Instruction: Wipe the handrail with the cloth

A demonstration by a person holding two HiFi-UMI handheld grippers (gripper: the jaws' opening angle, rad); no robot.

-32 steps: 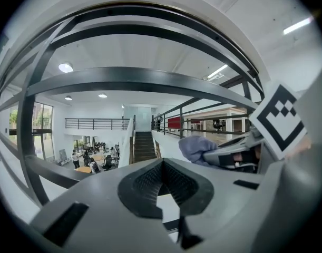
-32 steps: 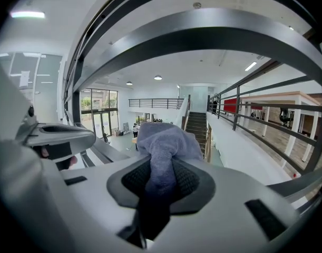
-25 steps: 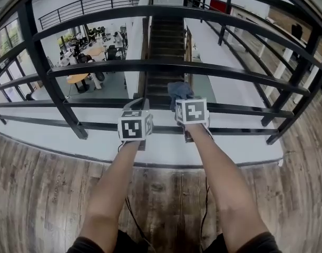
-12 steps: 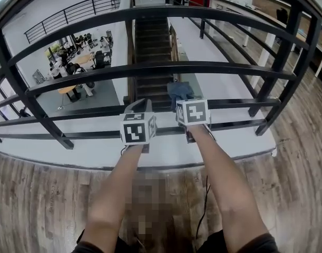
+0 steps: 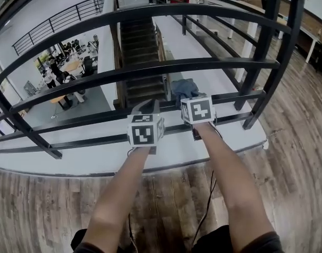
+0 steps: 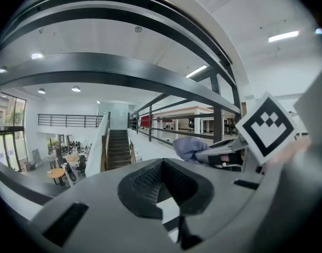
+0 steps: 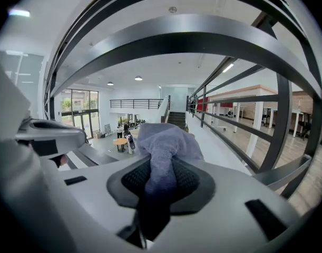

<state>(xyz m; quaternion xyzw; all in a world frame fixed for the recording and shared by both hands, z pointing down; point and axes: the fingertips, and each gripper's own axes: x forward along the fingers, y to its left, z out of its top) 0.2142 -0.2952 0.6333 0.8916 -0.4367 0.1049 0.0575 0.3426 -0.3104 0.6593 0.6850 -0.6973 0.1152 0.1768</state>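
The handrail curves across in front of me, bar over bar. My left gripper is closed on nothing. My right gripper is clamped on the cloth, bunched near a lower bar — contact unclear. I'd press the wad against the bar and sweep along its curve — grip firm.

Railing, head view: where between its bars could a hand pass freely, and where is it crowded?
Free: the wide gap between the top bar and second bar. Crowded: below the second bar, where the cloth, right gripper and left gripper sit.
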